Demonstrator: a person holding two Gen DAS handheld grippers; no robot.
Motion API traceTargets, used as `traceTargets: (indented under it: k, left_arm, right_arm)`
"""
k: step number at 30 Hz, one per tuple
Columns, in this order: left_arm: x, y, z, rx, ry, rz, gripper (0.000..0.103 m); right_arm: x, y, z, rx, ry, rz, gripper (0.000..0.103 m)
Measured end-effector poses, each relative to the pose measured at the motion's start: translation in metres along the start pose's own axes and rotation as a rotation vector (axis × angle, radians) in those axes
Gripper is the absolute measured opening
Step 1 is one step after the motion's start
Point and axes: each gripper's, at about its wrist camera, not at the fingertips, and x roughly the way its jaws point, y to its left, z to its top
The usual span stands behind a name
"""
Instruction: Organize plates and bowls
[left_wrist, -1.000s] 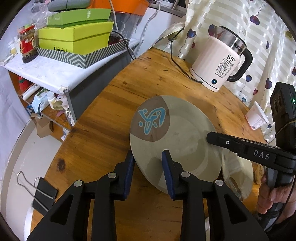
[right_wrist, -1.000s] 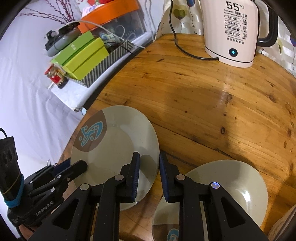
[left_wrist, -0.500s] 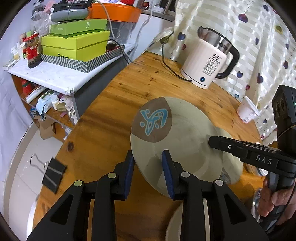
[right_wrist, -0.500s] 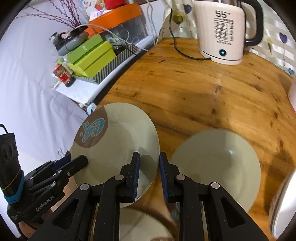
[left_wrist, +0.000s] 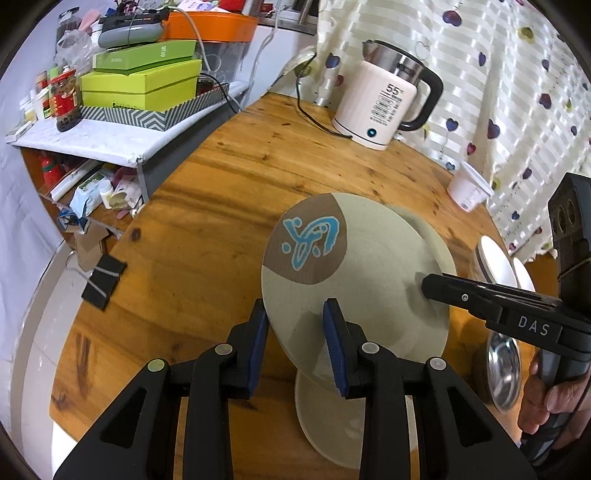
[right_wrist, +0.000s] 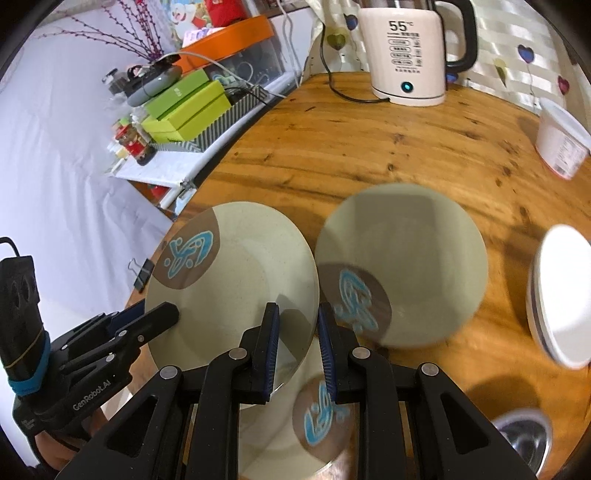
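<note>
Left wrist view: both grippers, left (left_wrist: 295, 341) and right (right_wrist: 297, 341), pinch the held plate's (left_wrist: 354, 273) rim between their fingers. Nearer than the kettle (right_wrist: 406, 51), two matching plates (right_wrist: 402, 273) lie on the desk (right_wrist: 369, 155).

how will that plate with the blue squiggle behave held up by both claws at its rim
The plate looks rigid: pinched only at its rim by the left claw and right claw, it shows no sag. Its smooth, glazed-looking face may slip between the pads. If ceramic, it is probably fragile, with other plates right beneath it.

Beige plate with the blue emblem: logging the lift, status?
Left gripper and right gripper shut on beige emblem plate, held aloft. Two matching plates below.
</note>
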Motion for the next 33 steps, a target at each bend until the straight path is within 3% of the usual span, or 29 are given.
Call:
traceTargets:
  k: [14,33]
  left_arm:
    - [-0.002,-0.023,-0.042,0.042,0.054,-0.009,0.031]
    - [0.004,-0.025,-0.059,0.052,0.094,0.004,0.031]
  right_arm:
    - [-0.016,-0.017,-0.057,0.049,0.011,-0.024,0.020]
    - [-0.012,-0.021,-0.077,0.066,0.043,-0.032,0.021]
